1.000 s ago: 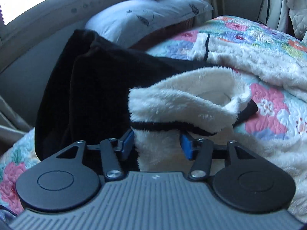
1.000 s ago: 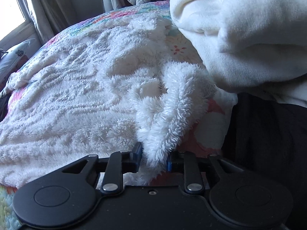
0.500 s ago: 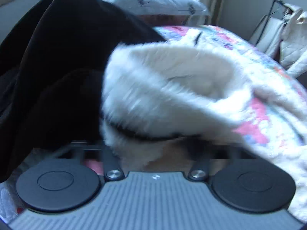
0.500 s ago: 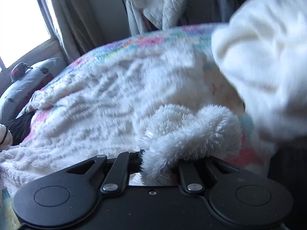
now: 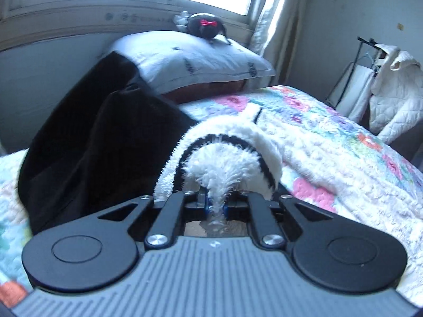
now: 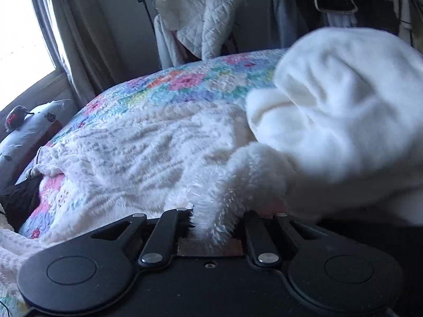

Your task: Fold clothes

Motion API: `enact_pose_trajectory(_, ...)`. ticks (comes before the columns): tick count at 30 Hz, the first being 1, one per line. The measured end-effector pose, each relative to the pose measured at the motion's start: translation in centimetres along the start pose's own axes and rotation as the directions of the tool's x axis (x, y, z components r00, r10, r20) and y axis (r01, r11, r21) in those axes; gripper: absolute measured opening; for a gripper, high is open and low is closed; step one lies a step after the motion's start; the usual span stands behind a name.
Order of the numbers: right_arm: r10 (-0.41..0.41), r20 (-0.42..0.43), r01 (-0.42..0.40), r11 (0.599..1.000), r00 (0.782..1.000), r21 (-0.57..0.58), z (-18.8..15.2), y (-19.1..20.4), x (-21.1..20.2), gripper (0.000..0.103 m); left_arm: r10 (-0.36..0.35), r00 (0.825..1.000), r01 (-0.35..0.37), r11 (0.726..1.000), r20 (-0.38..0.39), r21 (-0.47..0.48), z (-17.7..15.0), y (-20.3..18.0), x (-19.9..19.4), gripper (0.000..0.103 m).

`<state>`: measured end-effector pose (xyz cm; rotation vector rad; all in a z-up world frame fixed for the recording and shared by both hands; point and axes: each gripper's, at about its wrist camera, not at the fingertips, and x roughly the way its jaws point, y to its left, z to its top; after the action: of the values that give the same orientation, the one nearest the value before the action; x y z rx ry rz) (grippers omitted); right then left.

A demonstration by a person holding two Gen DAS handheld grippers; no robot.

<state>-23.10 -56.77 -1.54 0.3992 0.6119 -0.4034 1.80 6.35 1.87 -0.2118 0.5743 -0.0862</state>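
Observation:
A white fluffy fleece garment (image 5: 312,158) with black trim lies spread over the floral quilt on the bed. My left gripper (image 5: 215,207) is shut on a black-trimmed end of it (image 5: 219,169) and holds that end raised off the bed. My right gripper (image 6: 211,227) is shut on another fluffy edge of the same garment (image 6: 148,158), also lifted. Its fingertips are hidden by the pile.
A black garment (image 5: 100,137) lies heaped at the left by the pillow (image 5: 190,60). A smooth white fleece bundle (image 6: 343,121) sits at the right. The floral quilt (image 6: 169,84) covers the bed. A clothes rack with a white quilted jacket (image 5: 391,95) stands beyond the bed.
My left gripper went from open around the trimmed end to shut on it, and lifted it. My right gripper kept its hold and rose, so more of the room shows.

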Motion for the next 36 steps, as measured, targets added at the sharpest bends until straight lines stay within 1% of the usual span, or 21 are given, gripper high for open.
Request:
enact_pose_trajectory(2, -0.01, 0.013, 0.01, 0.999, 1.0, -0.045, 2.3, 1.2, 1.9, 0.011, -0.014, 1.0, 0.013, 1.0, 0.015, 0.028, 2.7, -2.1, 2.4, 0.009)
enact_pose_trajectory(4, -0.034, 0.02, 0.036, 0.993, 0.999, -0.117, 4.7, 2.4, 4.0, 0.012, -0.022, 1.0, 0.021, 0.999, 0.018, 0.029, 5.0, -3.5, 5.0, 0.009)
enact_pose_trajectory(6, -0.046, 0.014, 0.048, 0.983, 0.999, -0.179, 7.3, 3.4, 6.8, 0.012, -0.011, 1.0, 0.01, 0.999, 0.02, 0.039, 7.8, -5.3, 8.6, 0.009)
enact_pose_trajectory(9, -0.043, -0.023, 0.037, 0.977, 0.999, -0.208, 11.7, 4.0, 11.3, 0.012, 0.011, 1.0, -0.012, 0.998, 0.017, 0.064, 11.7, -7.6, 13.8, 0.009)
enact_pose_trajectory(12, -0.079, -0.033, 0.07, 0.971, 0.996, -0.227, 15.2, 4.6, 15.0, 0.012, 0.032, 0.999, -0.033, 0.998, 0.013, 0.059, 15.5, -9.7, 19.1, 0.009)
enact_pose_trajectory(14, -0.09, -0.05, 0.078, 0.975, 0.995, -0.209, 17.0, 4.4, 17.2, 0.014, 0.064, 0.998, -0.065, 0.996, 0.018, 0.06, 17.4, -11.3, 22.6, 0.01)
enact_pose_trajectory(16, -0.092, -0.055, 0.082, 0.983, 0.994, -0.164, 18.1, 3.9, 19.3, 0.016, 0.114, 0.993, -0.114, 0.992, 0.016, 0.052, 18.2, -12.4, 25.9, 0.017)
enact_pose_trajectory(17, -0.094, -0.05, 0.086, 0.986, 0.994, -0.142, 18.5, 3.6, 20.3, 0.018, 0.142, 0.99, -0.143, 0.989, 0.02, 0.045, 18.3, -12.8, 27.5, 0.027)
enact_pose_trajectory(18, -0.099, -0.051, 0.091, 0.986, 0.994, -0.139, 18.7, 3.5, 21.1, 0.019, 0.168, 0.986, -0.169, 0.985, 0.017, 0.042, 18.2, -13.2, 29.1, 0.032)
enact_pose_trajectory(20, -0.122, -0.053, 0.11, 0.977, 0.991, -0.185, 18.4, 3.7, 22.6, 0.019, 0.199, 0.98, -0.197, 0.978, -0.012, 0.062, 17.6, -13.9, 32.5, 0.033)
enact_pose_trajectory(22, -0.138, -0.05, 0.123, 0.966, 0.989, -0.229, 18.0, 4.1, 23.6, 0.019, 0.194, 0.981, -0.19, 0.977, -0.027, 0.093, 16.8, -14.4, 34.3, 0.031)
enact_pose_trajectory(24, -0.106, -0.064, 0.092, 0.977, 0.992, -0.191, 18.2, 3.7, 23.6, 0.019, 0.194, 0.981, -0.193, 0.975, -0.001, 0.111, 16.4, -14.7, 35.1, 0.031)
enact_pose_trajectory(26, -0.077, -0.039, 0.072, 0.989, 0.996, -0.13, 18.8, 2.8, 22.9, 0.019, 0.184, 0.982, -0.187, 0.978, 0.04, 0.089, 16.7, -14.7, 35.4, 0.032)
enact_pose_trajectory(28, -0.056, 0.014, 0.057, 0.996, 0.998, -0.075, 20.0, 1.9, 22.9, 0.019, 0.172, 0.983, -0.175, 0.984, 0.063, 0.035, 17.2, -14.4, 35.8, 0.032)
enact_pose_trajectory(30, -0.075, 0.017, 0.076, 0.994, 0.997, -0.083, 20.5, 1.9, 23.6, 0.021, 0.165, 0.984, -0.165, 0.986, 0.065, -0.013, 17.6, -14.3, 36.5, 0.034)
enact_pose_trajectory(31, -0.086, 0.014, 0.087, 0.992, 0.996, -0.091, 20.6, 1.9, 24.0, 0.029, 0.188, 0.981, -0.188, 0.982, 0.053, -0.016, 17.7, -14.5, 37.1, 0.038)
enact_pose_trajectory(32, -0.099, -0.03, 0.094, 0.987, 0.995, -0.133, 20.6, 2.2, 24.9, 0.032, 0.228, 0.973, -0.228, 0.974, 0.032, -0.006, 17.8, -14.8, 37.8, 0.057)
enact_pose_trajectory(33, -0.125, -0.08, 0.108, 0.977, 0.989, -0.186, 20.4, 2.5, 25.8, 0.032, 0.273, 0.962, -0.273, 0.962, 0.001, 0.005, 17.8, -15.0, 38.5, 0.069)
enact_pose_trajectory(34, -0.15, -0.113, 0.122, 0.967, 0.982, -0.223, 20.1, 2.9, 26.5, 0.033, 0.304, 0.952, -0.304, 0.953, -0.036, 0.012, 17.7, -15.0, 39.2, 0.082)
enact_pose_trajectory(35, -0.157, -0.133, 0.121, 0.963, 0.979, -0.24, 19.8, 3.2, 26.7, 0.033, 0.298, 0.952, -0.298, 0.955, -0.067, 0.008, 17.6, -14.8, 39.6, 0.082)
enact_pose_trajectory(36, -0.15, -0.13, 0.115, 0.964, 0.98, -0.238, 19.6, 3.4, 26.1, 0.033, 0.272, 0.959, -0.273, 0.962, -0.08, -0.001, 17.5, -14.6, 39.6, 0.082)
